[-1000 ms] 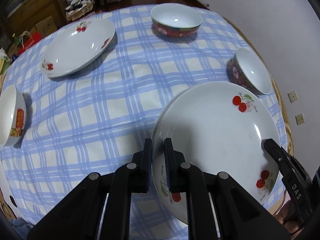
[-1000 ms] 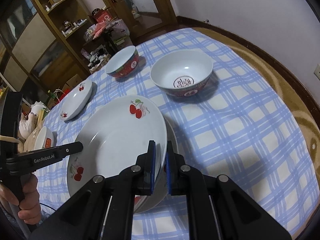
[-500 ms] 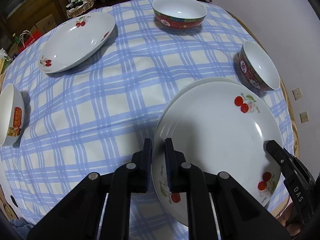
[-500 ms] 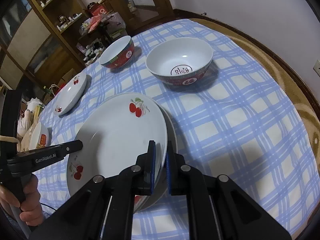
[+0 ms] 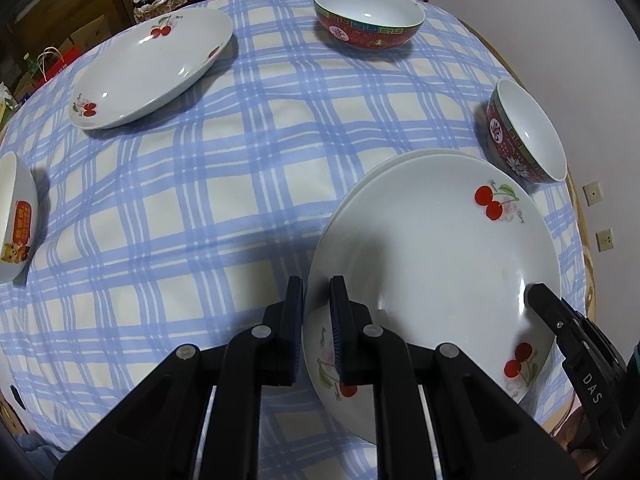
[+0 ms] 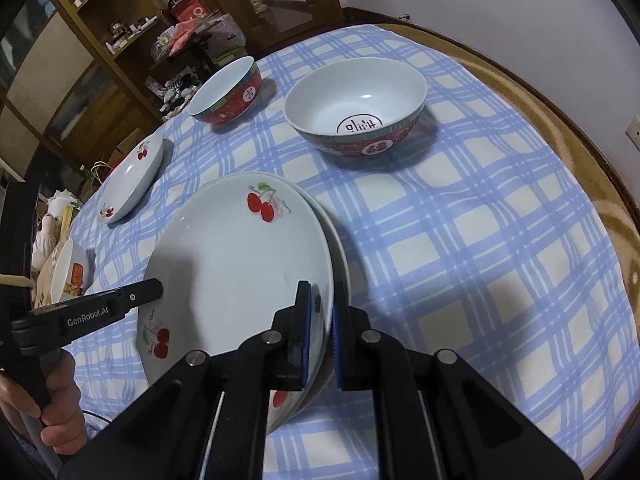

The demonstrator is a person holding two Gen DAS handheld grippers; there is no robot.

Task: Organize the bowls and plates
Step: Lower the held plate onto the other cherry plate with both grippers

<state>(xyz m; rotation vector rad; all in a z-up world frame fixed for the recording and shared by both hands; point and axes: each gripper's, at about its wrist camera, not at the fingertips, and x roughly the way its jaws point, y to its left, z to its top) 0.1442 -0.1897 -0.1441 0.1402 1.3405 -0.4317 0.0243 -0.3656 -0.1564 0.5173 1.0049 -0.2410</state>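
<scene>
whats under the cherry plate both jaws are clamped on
Another plate lies right under the held cherry plate; only its rim peeks out along the far and right edges. The rest of it, and any pattern on it, is covered, as is the tablecloth beneath.

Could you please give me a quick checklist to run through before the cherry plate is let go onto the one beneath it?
1. Left gripper clamped on the white cherry-print top plate's rim: ok.
2. Right gripper clamped on the opposite rim: ok.
3. Top plate centred over the white lower plate: not ok; the lower rim shows along one side.
4. Top plate fully seated: cannot tell.
5. Nearby red-patterned bowl apart from the stack: ok.
6. Blue checked tablecloth flat around the stack: ok.
</scene>
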